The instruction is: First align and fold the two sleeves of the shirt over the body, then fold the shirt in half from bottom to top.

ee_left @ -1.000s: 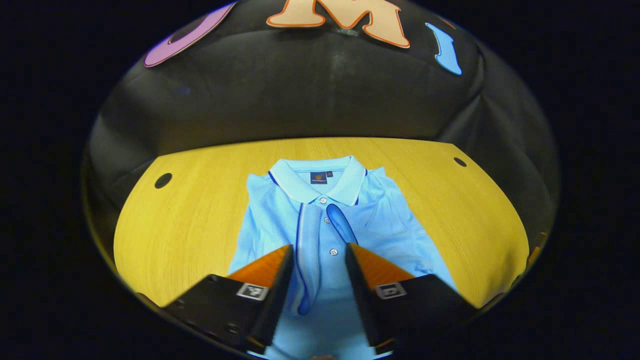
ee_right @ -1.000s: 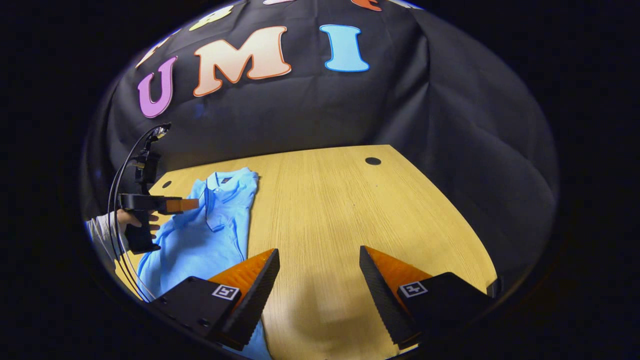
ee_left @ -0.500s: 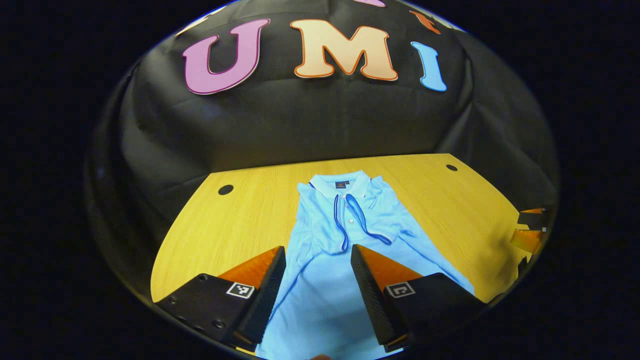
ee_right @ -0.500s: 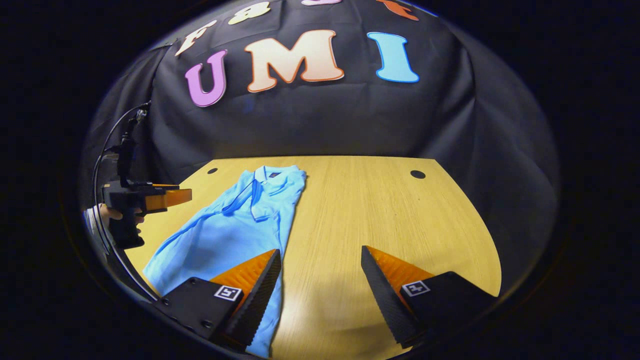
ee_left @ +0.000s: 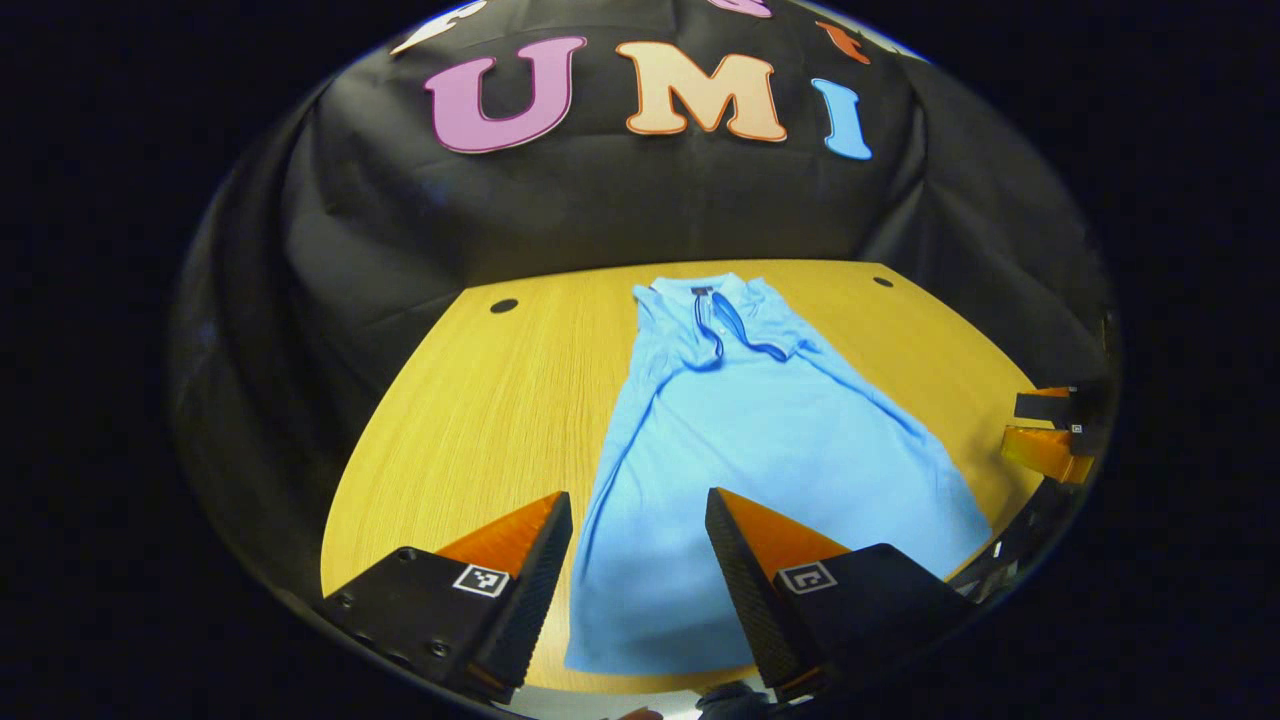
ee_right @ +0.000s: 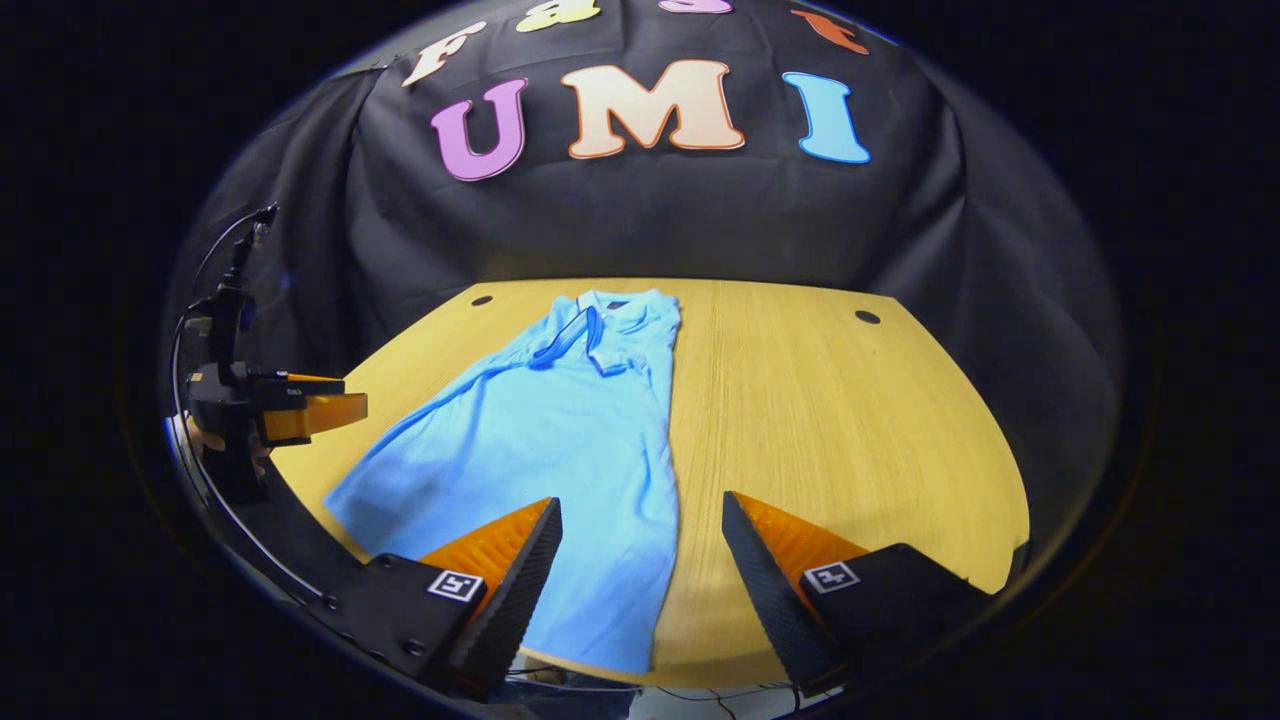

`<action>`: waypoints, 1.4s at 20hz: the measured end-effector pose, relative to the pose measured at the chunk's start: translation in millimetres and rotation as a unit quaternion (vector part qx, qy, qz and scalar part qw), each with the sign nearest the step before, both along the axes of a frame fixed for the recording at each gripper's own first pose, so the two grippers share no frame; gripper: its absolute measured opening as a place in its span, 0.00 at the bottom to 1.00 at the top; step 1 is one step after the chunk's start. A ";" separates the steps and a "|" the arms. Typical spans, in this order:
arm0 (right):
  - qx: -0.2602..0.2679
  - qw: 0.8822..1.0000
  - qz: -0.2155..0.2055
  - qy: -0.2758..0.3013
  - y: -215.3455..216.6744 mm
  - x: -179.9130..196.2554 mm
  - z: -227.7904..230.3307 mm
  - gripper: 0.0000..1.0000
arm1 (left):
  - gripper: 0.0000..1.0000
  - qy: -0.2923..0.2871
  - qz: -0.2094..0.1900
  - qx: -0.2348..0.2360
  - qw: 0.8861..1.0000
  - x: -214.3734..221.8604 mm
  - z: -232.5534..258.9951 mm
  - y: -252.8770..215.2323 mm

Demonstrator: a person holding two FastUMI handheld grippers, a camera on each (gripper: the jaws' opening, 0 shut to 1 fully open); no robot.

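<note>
lying flat, shirt [ee_left: 760,440] hem nears table [ee_left: 470,420] front edge.

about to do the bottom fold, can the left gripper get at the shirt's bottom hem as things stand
Probably yes. The left gripper hangs with jaws open above the shirt, and the bottom hem lies flat near the table edge just below it, with nothing between.

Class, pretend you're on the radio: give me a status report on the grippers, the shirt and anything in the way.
Left gripper and right gripper: jaws open, holding nothing. Shirt flat on table, sleeves folded over body, bottom fold not done. Nothing in the way.
</note>
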State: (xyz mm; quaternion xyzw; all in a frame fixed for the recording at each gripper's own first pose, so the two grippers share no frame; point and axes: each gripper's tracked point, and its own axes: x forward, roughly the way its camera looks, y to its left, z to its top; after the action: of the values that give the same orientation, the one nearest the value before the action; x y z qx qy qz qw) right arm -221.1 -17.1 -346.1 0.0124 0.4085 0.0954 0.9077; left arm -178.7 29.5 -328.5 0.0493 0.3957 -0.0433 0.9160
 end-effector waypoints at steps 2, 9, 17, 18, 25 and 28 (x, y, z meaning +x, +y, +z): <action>-0.018 1.000 0.009 0.013 4.3 -22.7 -9.0 1.00 | 0.82 0.016 0.001 0.000 1.000 -24.4 -12.0 7.9; -0.053 0.996 0.007 0.067 9.0 -70.5 -48.8 1.00 | 0.80 0.051 -0.013 0.013 0.999 -61.4 -52.4 16.9; -0.080 0.992 0.002 0.097 11.2 -82.2 -80.4 1.00 | 0.83 0.074 -0.030 0.015 0.997 -81.9 -74.9 15.3; -0.076 0.992 -0.001 0.099 12.5 -80.9 -80.7 1.00 | 0.81 0.074 -0.029 0.009 0.997 -84.5 -77.0 14.2; -0.038 0.993 0.005 0.114 35.9 -82.6 -83.9 0.63 | 0.48 0.038 -0.068 -0.029 0.997 -84.3 -78.8 -15.6; -0.031 0.993 0.012 0.112 49.4 -81.1 -83.5 0.21 | 0.00 0.035 -0.060 -0.014 0.998 -83.1 -80.8 -17.5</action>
State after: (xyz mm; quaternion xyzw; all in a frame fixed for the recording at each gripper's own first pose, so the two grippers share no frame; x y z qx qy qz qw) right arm -302.2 32.3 -429.6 -0.0105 0.5104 0.0915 0.8550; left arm -261.8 12.0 -409.3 0.0581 0.4231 -0.1052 0.8981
